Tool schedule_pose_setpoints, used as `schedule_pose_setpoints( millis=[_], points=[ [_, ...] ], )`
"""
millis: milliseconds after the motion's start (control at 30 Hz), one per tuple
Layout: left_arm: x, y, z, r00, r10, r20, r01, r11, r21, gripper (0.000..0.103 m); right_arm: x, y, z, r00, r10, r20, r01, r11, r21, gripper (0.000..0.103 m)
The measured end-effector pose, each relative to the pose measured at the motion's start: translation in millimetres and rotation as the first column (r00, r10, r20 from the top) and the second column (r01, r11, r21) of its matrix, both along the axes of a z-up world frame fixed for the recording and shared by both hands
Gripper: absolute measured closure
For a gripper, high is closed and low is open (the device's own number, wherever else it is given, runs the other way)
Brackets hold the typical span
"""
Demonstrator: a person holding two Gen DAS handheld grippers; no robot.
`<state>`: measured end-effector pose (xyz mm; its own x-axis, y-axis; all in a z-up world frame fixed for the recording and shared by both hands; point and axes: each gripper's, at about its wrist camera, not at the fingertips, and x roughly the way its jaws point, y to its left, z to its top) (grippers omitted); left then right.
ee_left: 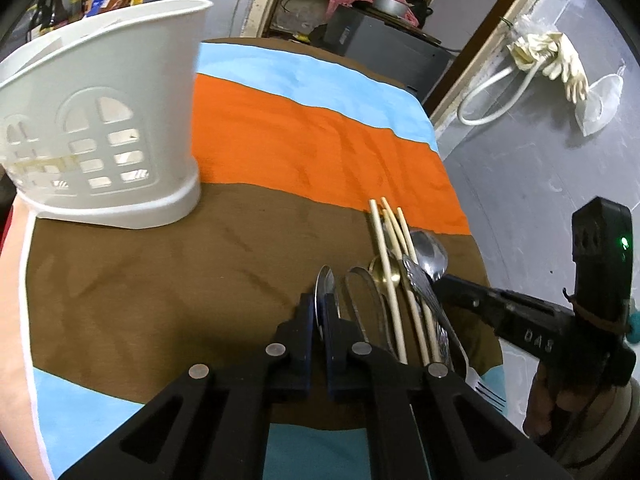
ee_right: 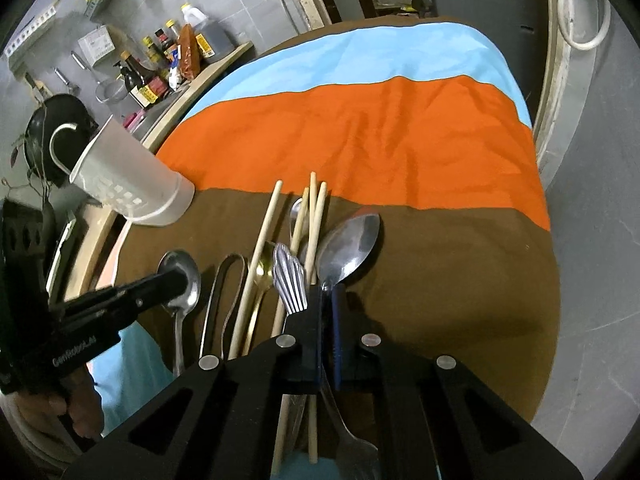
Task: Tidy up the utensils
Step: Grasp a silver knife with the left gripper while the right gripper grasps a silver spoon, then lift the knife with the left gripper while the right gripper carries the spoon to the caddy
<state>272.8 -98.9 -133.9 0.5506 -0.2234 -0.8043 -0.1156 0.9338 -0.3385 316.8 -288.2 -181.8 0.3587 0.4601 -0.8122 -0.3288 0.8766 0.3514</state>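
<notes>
A heap of utensils lies on the brown band of the cloth: wooden chopsticks [ee_left: 390,240], steel spoons, a gold spoon [ee_left: 384,270], metal tongs [ee_left: 366,296] and a ribbed handle [ee_right: 289,278]. My left gripper [ee_left: 319,304] is shut on the leftmost steel spoon [ee_left: 325,280], which also shows in the right wrist view [ee_right: 180,276]. My right gripper [ee_right: 328,294] is shut on the neck of the large steel spoon [ee_right: 350,246], also seen from the left wrist [ee_left: 430,254]. The white slotted utensil holder [ee_left: 104,120] stands at the far left of the table.
The table carries a striped cloth of blue, orange [ee_left: 304,136] and brown. Sauce bottles [ee_right: 160,68] stand on a counter behind the holder [ee_right: 132,184]. A grey cabinet [ee_left: 384,48] and shelves are beyond the far edge. Grey floor lies to the right.
</notes>
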Motion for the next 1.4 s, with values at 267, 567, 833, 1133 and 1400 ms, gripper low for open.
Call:
schedule_pose_setpoints(
  millis=[267,567,833,1133,1400],
  points=[
    [-8,18,4,0.999,0.047,0.004,-0.047,0.999,0.012,0.1,28,4,-5,0.999,-0.019,-0.029,0.021,0.998,0.059,0.099],
    [-24,35,13,0.996,0.092,0.018,-0.093,0.995,0.022,0.1,37,26,-7,0.999,0.001,-0.053,0.002,0.998,0.066,0.101],
    [-37,50,21,0.995,0.094,0.038,-0.094,0.996,-0.005,0.1,48,53,-3,0.999,0.006,-0.045,-0.006,1.0,-0.009,0.101],
    [-42,69,38,0.989,0.076,0.125,-0.074,0.997,-0.019,0.1,32,52,35,0.99,-0.09,0.107,0.093,0.996,-0.02,0.102],
    [-52,89,74,0.965,0.042,0.258,-0.052,0.998,0.032,0.1,-5,46,89,0.918,-0.209,0.338,0.201,0.978,0.061,0.102]
  ],
)
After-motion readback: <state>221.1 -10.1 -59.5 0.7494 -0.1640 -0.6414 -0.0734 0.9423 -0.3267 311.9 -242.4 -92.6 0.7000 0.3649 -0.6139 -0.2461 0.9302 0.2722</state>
